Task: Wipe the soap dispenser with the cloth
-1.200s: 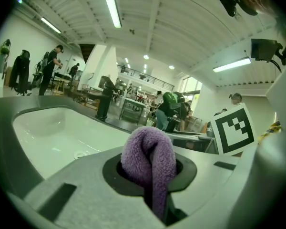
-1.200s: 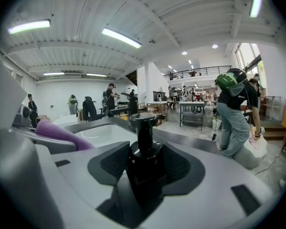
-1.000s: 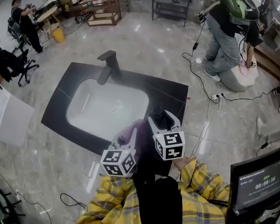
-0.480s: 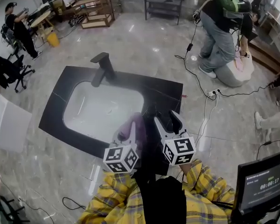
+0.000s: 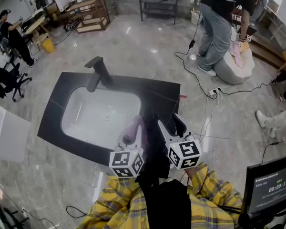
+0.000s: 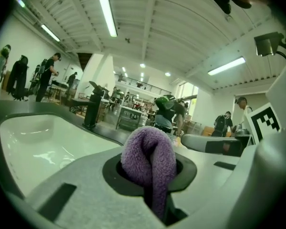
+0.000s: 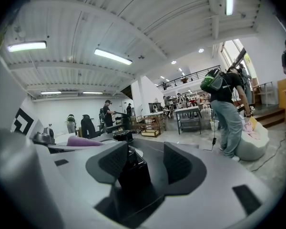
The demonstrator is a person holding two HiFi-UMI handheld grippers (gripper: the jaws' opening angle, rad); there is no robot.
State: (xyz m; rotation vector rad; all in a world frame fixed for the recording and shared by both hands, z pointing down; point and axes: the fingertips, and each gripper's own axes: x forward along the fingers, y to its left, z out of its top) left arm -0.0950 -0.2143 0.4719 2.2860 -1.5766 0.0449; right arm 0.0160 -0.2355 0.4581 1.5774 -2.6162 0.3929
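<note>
Left gripper [image 5: 132, 138] pinches a purple cloth [image 6: 149, 159] while right gripper [image 5: 173, 124] clamps a black soap dispenser [image 7: 132, 175] beside the white sink [image 5: 78, 123].

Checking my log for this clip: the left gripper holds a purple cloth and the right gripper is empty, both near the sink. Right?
No. The right gripper is not empty: its fingers grip the black soap dispenser, as the right gripper view shows. The left gripper does hold the purple cloth, both near the sink.
</note>
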